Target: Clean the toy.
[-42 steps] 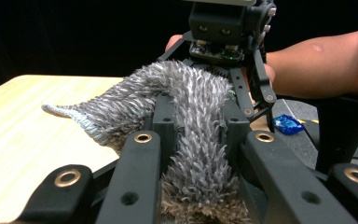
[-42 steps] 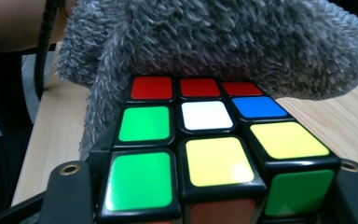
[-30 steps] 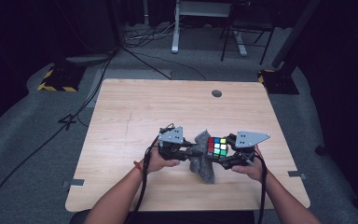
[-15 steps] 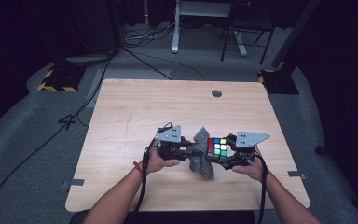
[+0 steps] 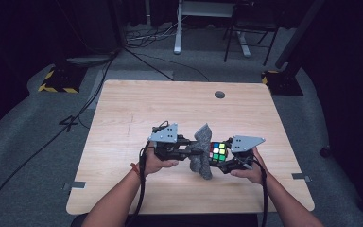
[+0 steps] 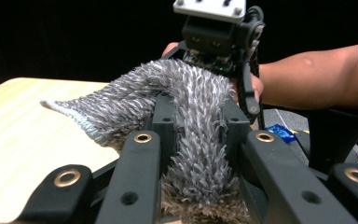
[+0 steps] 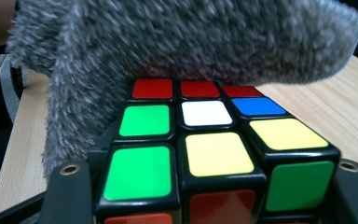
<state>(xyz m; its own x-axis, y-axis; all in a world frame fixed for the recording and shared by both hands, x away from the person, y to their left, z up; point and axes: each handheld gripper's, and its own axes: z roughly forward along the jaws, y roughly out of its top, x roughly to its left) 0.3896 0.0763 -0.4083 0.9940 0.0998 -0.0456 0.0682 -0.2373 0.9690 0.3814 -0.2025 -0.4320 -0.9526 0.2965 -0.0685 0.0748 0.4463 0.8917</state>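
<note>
Over the near half of the wooden table (image 5: pixel 137 109), both hands were raised and facing each other. The left gripper (image 5: pixel 194 150) was clenched on a shaggy grey cloth (image 5: pixel 201 151); in the left gripper view the fabric (image 6: pixel 193 140) was bunched tight between the two black jaws, and its lower end ran out of the bottom edge of the picture. One corner of the cloth stuck out to the side over the tabletop, the rest draped forward and covered most of what lay beyond.

The right gripper (image 5: pixel 217 158) was grasping a puzzle cube (image 5: pixel 219 152), held clear of the table just beside the cloth. From the high view only one coloured face of the cube could be seen, and the cloth hid its left edge. In the right gripper view the cube (image 7: pixel 205 154) sat between the jaws, with green, yellow, white, blue and red squares on top; the cloth (image 7: pixel 168 42) hung over its far row and touched it there, blurred, so its weave was hard to read. The jaw pads themselves were cut off at the bottom corners.

In the left gripper view the right gripper (image 6: pixel 216 51) showed beyond the cloth, its jaws and the cube screened by the fabric. Beyond the table the room was too dark to read.
</note>
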